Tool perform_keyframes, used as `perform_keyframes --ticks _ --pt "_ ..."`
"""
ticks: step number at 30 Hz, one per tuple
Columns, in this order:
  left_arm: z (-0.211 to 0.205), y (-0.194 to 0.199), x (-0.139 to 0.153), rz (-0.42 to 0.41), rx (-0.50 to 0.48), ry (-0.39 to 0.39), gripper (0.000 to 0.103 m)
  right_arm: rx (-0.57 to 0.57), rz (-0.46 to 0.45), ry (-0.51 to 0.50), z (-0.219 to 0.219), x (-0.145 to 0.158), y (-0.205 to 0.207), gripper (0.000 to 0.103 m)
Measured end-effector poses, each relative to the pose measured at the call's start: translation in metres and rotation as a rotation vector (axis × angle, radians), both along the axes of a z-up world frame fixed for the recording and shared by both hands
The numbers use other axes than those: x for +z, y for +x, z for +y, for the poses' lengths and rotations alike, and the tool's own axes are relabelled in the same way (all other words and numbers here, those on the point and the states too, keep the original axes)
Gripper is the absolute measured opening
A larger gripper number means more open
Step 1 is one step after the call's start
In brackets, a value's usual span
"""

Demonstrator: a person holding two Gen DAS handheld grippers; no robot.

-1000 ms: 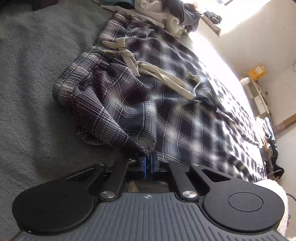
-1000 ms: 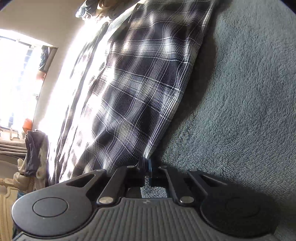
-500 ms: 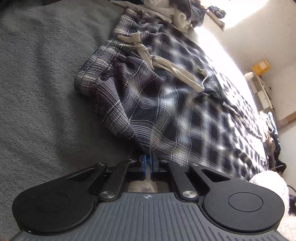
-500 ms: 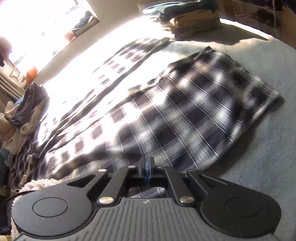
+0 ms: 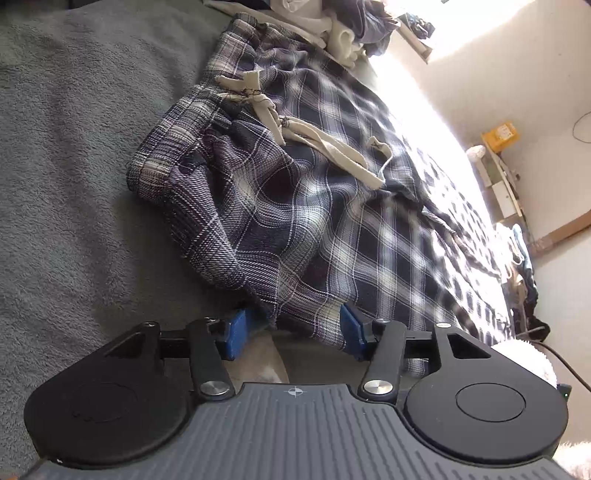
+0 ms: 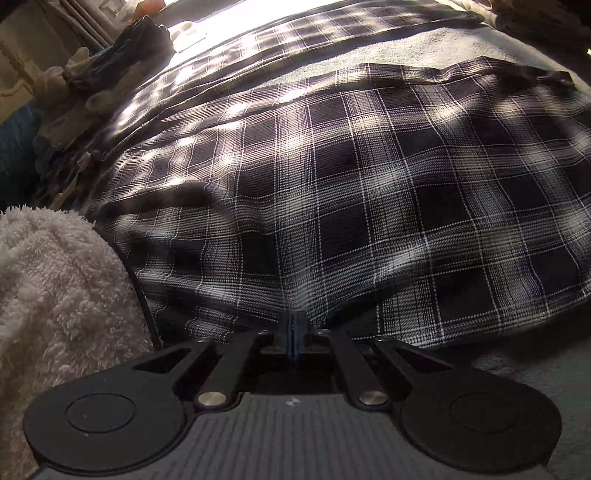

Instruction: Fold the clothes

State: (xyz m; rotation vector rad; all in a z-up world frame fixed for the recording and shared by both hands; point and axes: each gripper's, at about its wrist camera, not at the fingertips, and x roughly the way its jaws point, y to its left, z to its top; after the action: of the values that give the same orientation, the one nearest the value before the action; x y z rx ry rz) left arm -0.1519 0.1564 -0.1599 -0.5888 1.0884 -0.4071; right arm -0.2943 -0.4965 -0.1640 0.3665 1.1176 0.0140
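Note:
Dark plaid trousers (image 5: 332,206) with a cream drawstring (image 5: 317,136) lie spread on a grey fleece blanket (image 5: 74,155); the gathered waistband is at the left. My left gripper (image 5: 294,330) sits at the near edge of the waist. Its jaws are opening, and the cloth's edge hangs loose between the blue pads (image 5: 236,332) without being pressed. In the right wrist view my right gripper (image 6: 294,332) is shut on a fold of the same plaid trousers (image 6: 369,206), pinching the near edge, and the cloth rises in a hump ahead of it.
A heap of unfolded clothes (image 5: 347,33) lies beyond the waistband, and another dark heap (image 6: 77,85) shows at the left of the right wrist view. A white fluffy fabric (image 6: 55,295) presses in at that view's lower left. A yellow box (image 5: 500,133) stands by the wall.
My left gripper's jaws went from shut on the trousers' edge to apart, letting the cloth go. My right gripper rolled and rose a little, still pinching the plaid cloth.

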Motion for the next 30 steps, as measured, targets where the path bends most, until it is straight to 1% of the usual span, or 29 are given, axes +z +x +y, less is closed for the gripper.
perform_keyframes --ticks 1,2,4,5,6,7,9,10,13,15,17,18,19,21,22,23,24,25,27,28,30 --pt "0.002 0.001 -0.001 0.008 0.007 -0.006 0.052 0.000 0.011 -0.017 -0.003 0.005 -0.006 0.002" --pt "0.004 0.002 -0.002 0.016 0.015 -0.011 0.052 -0.016 -0.014 0.002 -0.006 0.012 -0.006 0.002" --pt "0.003 0.003 0.001 0.011 0.019 -0.018 0.052 -0.059 -0.114 0.090 -0.010 0.027 0.005 0.002" --pt "0.003 0.003 0.003 0.005 0.019 -0.021 0.053 -0.069 -0.168 0.141 -0.010 0.033 0.016 0.002" --pt "0.001 0.003 0.005 -0.004 0.017 -0.023 0.053 -0.064 -0.203 0.184 -0.005 0.034 0.031 0.002" --pt "0.000 0.002 0.007 -0.012 0.015 -0.025 0.054 -0.051 -0.224 0.221 0.002 0.033 0.050 0.002" --pt "-0.002 0.000 0.009 -0.023 0.011 -0.029 0.056 -0.011 -0.226 0.309 0.018 0.020 0.087 0.002" --pt "-0.003 -0.001 0.010 -0.025 0.010 -0.031 0.057 0.013 -0.202 0.358 0.027 0.010 0.105 0.002" --pt "-0.005 -0.002 0.010 -0.027 0.015 -0.039 0.057 0.112 -0.009 0.426 0.043 -0.027 0.137 0.002" --pt "-0.005 -0.001 0.007 -0.026 0.011 -0.048 0.058 0.140 0.085 0.542 0.036 -0.044 0.135 0.001" --pt "-0.005 0.001 0.003 -0.013 -0.004 -0.049 0.058 0.157 0.137 0.598 0.025 -0.048 0.122 0.002" --pt "-0.006 0.002 0.001 -0.005 -0.012 -0.050 0.058 0.161 0.136 0.592 0.020 -0.044 0.114 0.002" --pt "-0.006 0.003 0.000 0.003 -0.018 -0.053 0.058 0.136 0.099 0.582 0.010 -0.037 0.103 0.002" --pt "-0.007 0.005 -0.003 0.017 -0.026 -0.058 0.058 0.053 -0.003 0.573 -0.016 -0.021 0.079 0.004" --pt "-0.007 0.006 -0.004 0.023 -0.028 -0.061 0.058 0.012 -0.053 0.568 -0.028 -0.013 0.067 0.009" --pt "-0.008 0.007 -0.005 0.028 -0.027 -0.064 0.058 -0.056 -0.097 0.555 -0.043 -0.008 0.054 0.014" --pt "-0.008 0.008 -0.006 0.033 -0.025 -0.065 0.059 -0.140 -0.137 0.536 -0.059 -0.007 0.039 0.024" --pt "-0.008 0.009 -0.008 0.037 -0.020 -0.063 0.059 -0.240 -0.151 0.512 -0.077 -0.008 0.022 0.029" --pt "-0.009 0.011 -0.010 0.047 -0.011 -0.060 0.060 -0.436 -0.140 0.458 -0.110 -0.019 -0.012 0.028" --pt "-0.009 0.012 -0.011 0.052 -0.005 -0.058 0.060 -0.516 -0.146 0.458 -0.124 -0.024 -0.028 0.024" --pt "-0.011 0.013 -0.012 0.058 -0.003 -0.049 0.060 -0.754 -0.223 0.466 -0.155 -0.028 -0.071 0.022"
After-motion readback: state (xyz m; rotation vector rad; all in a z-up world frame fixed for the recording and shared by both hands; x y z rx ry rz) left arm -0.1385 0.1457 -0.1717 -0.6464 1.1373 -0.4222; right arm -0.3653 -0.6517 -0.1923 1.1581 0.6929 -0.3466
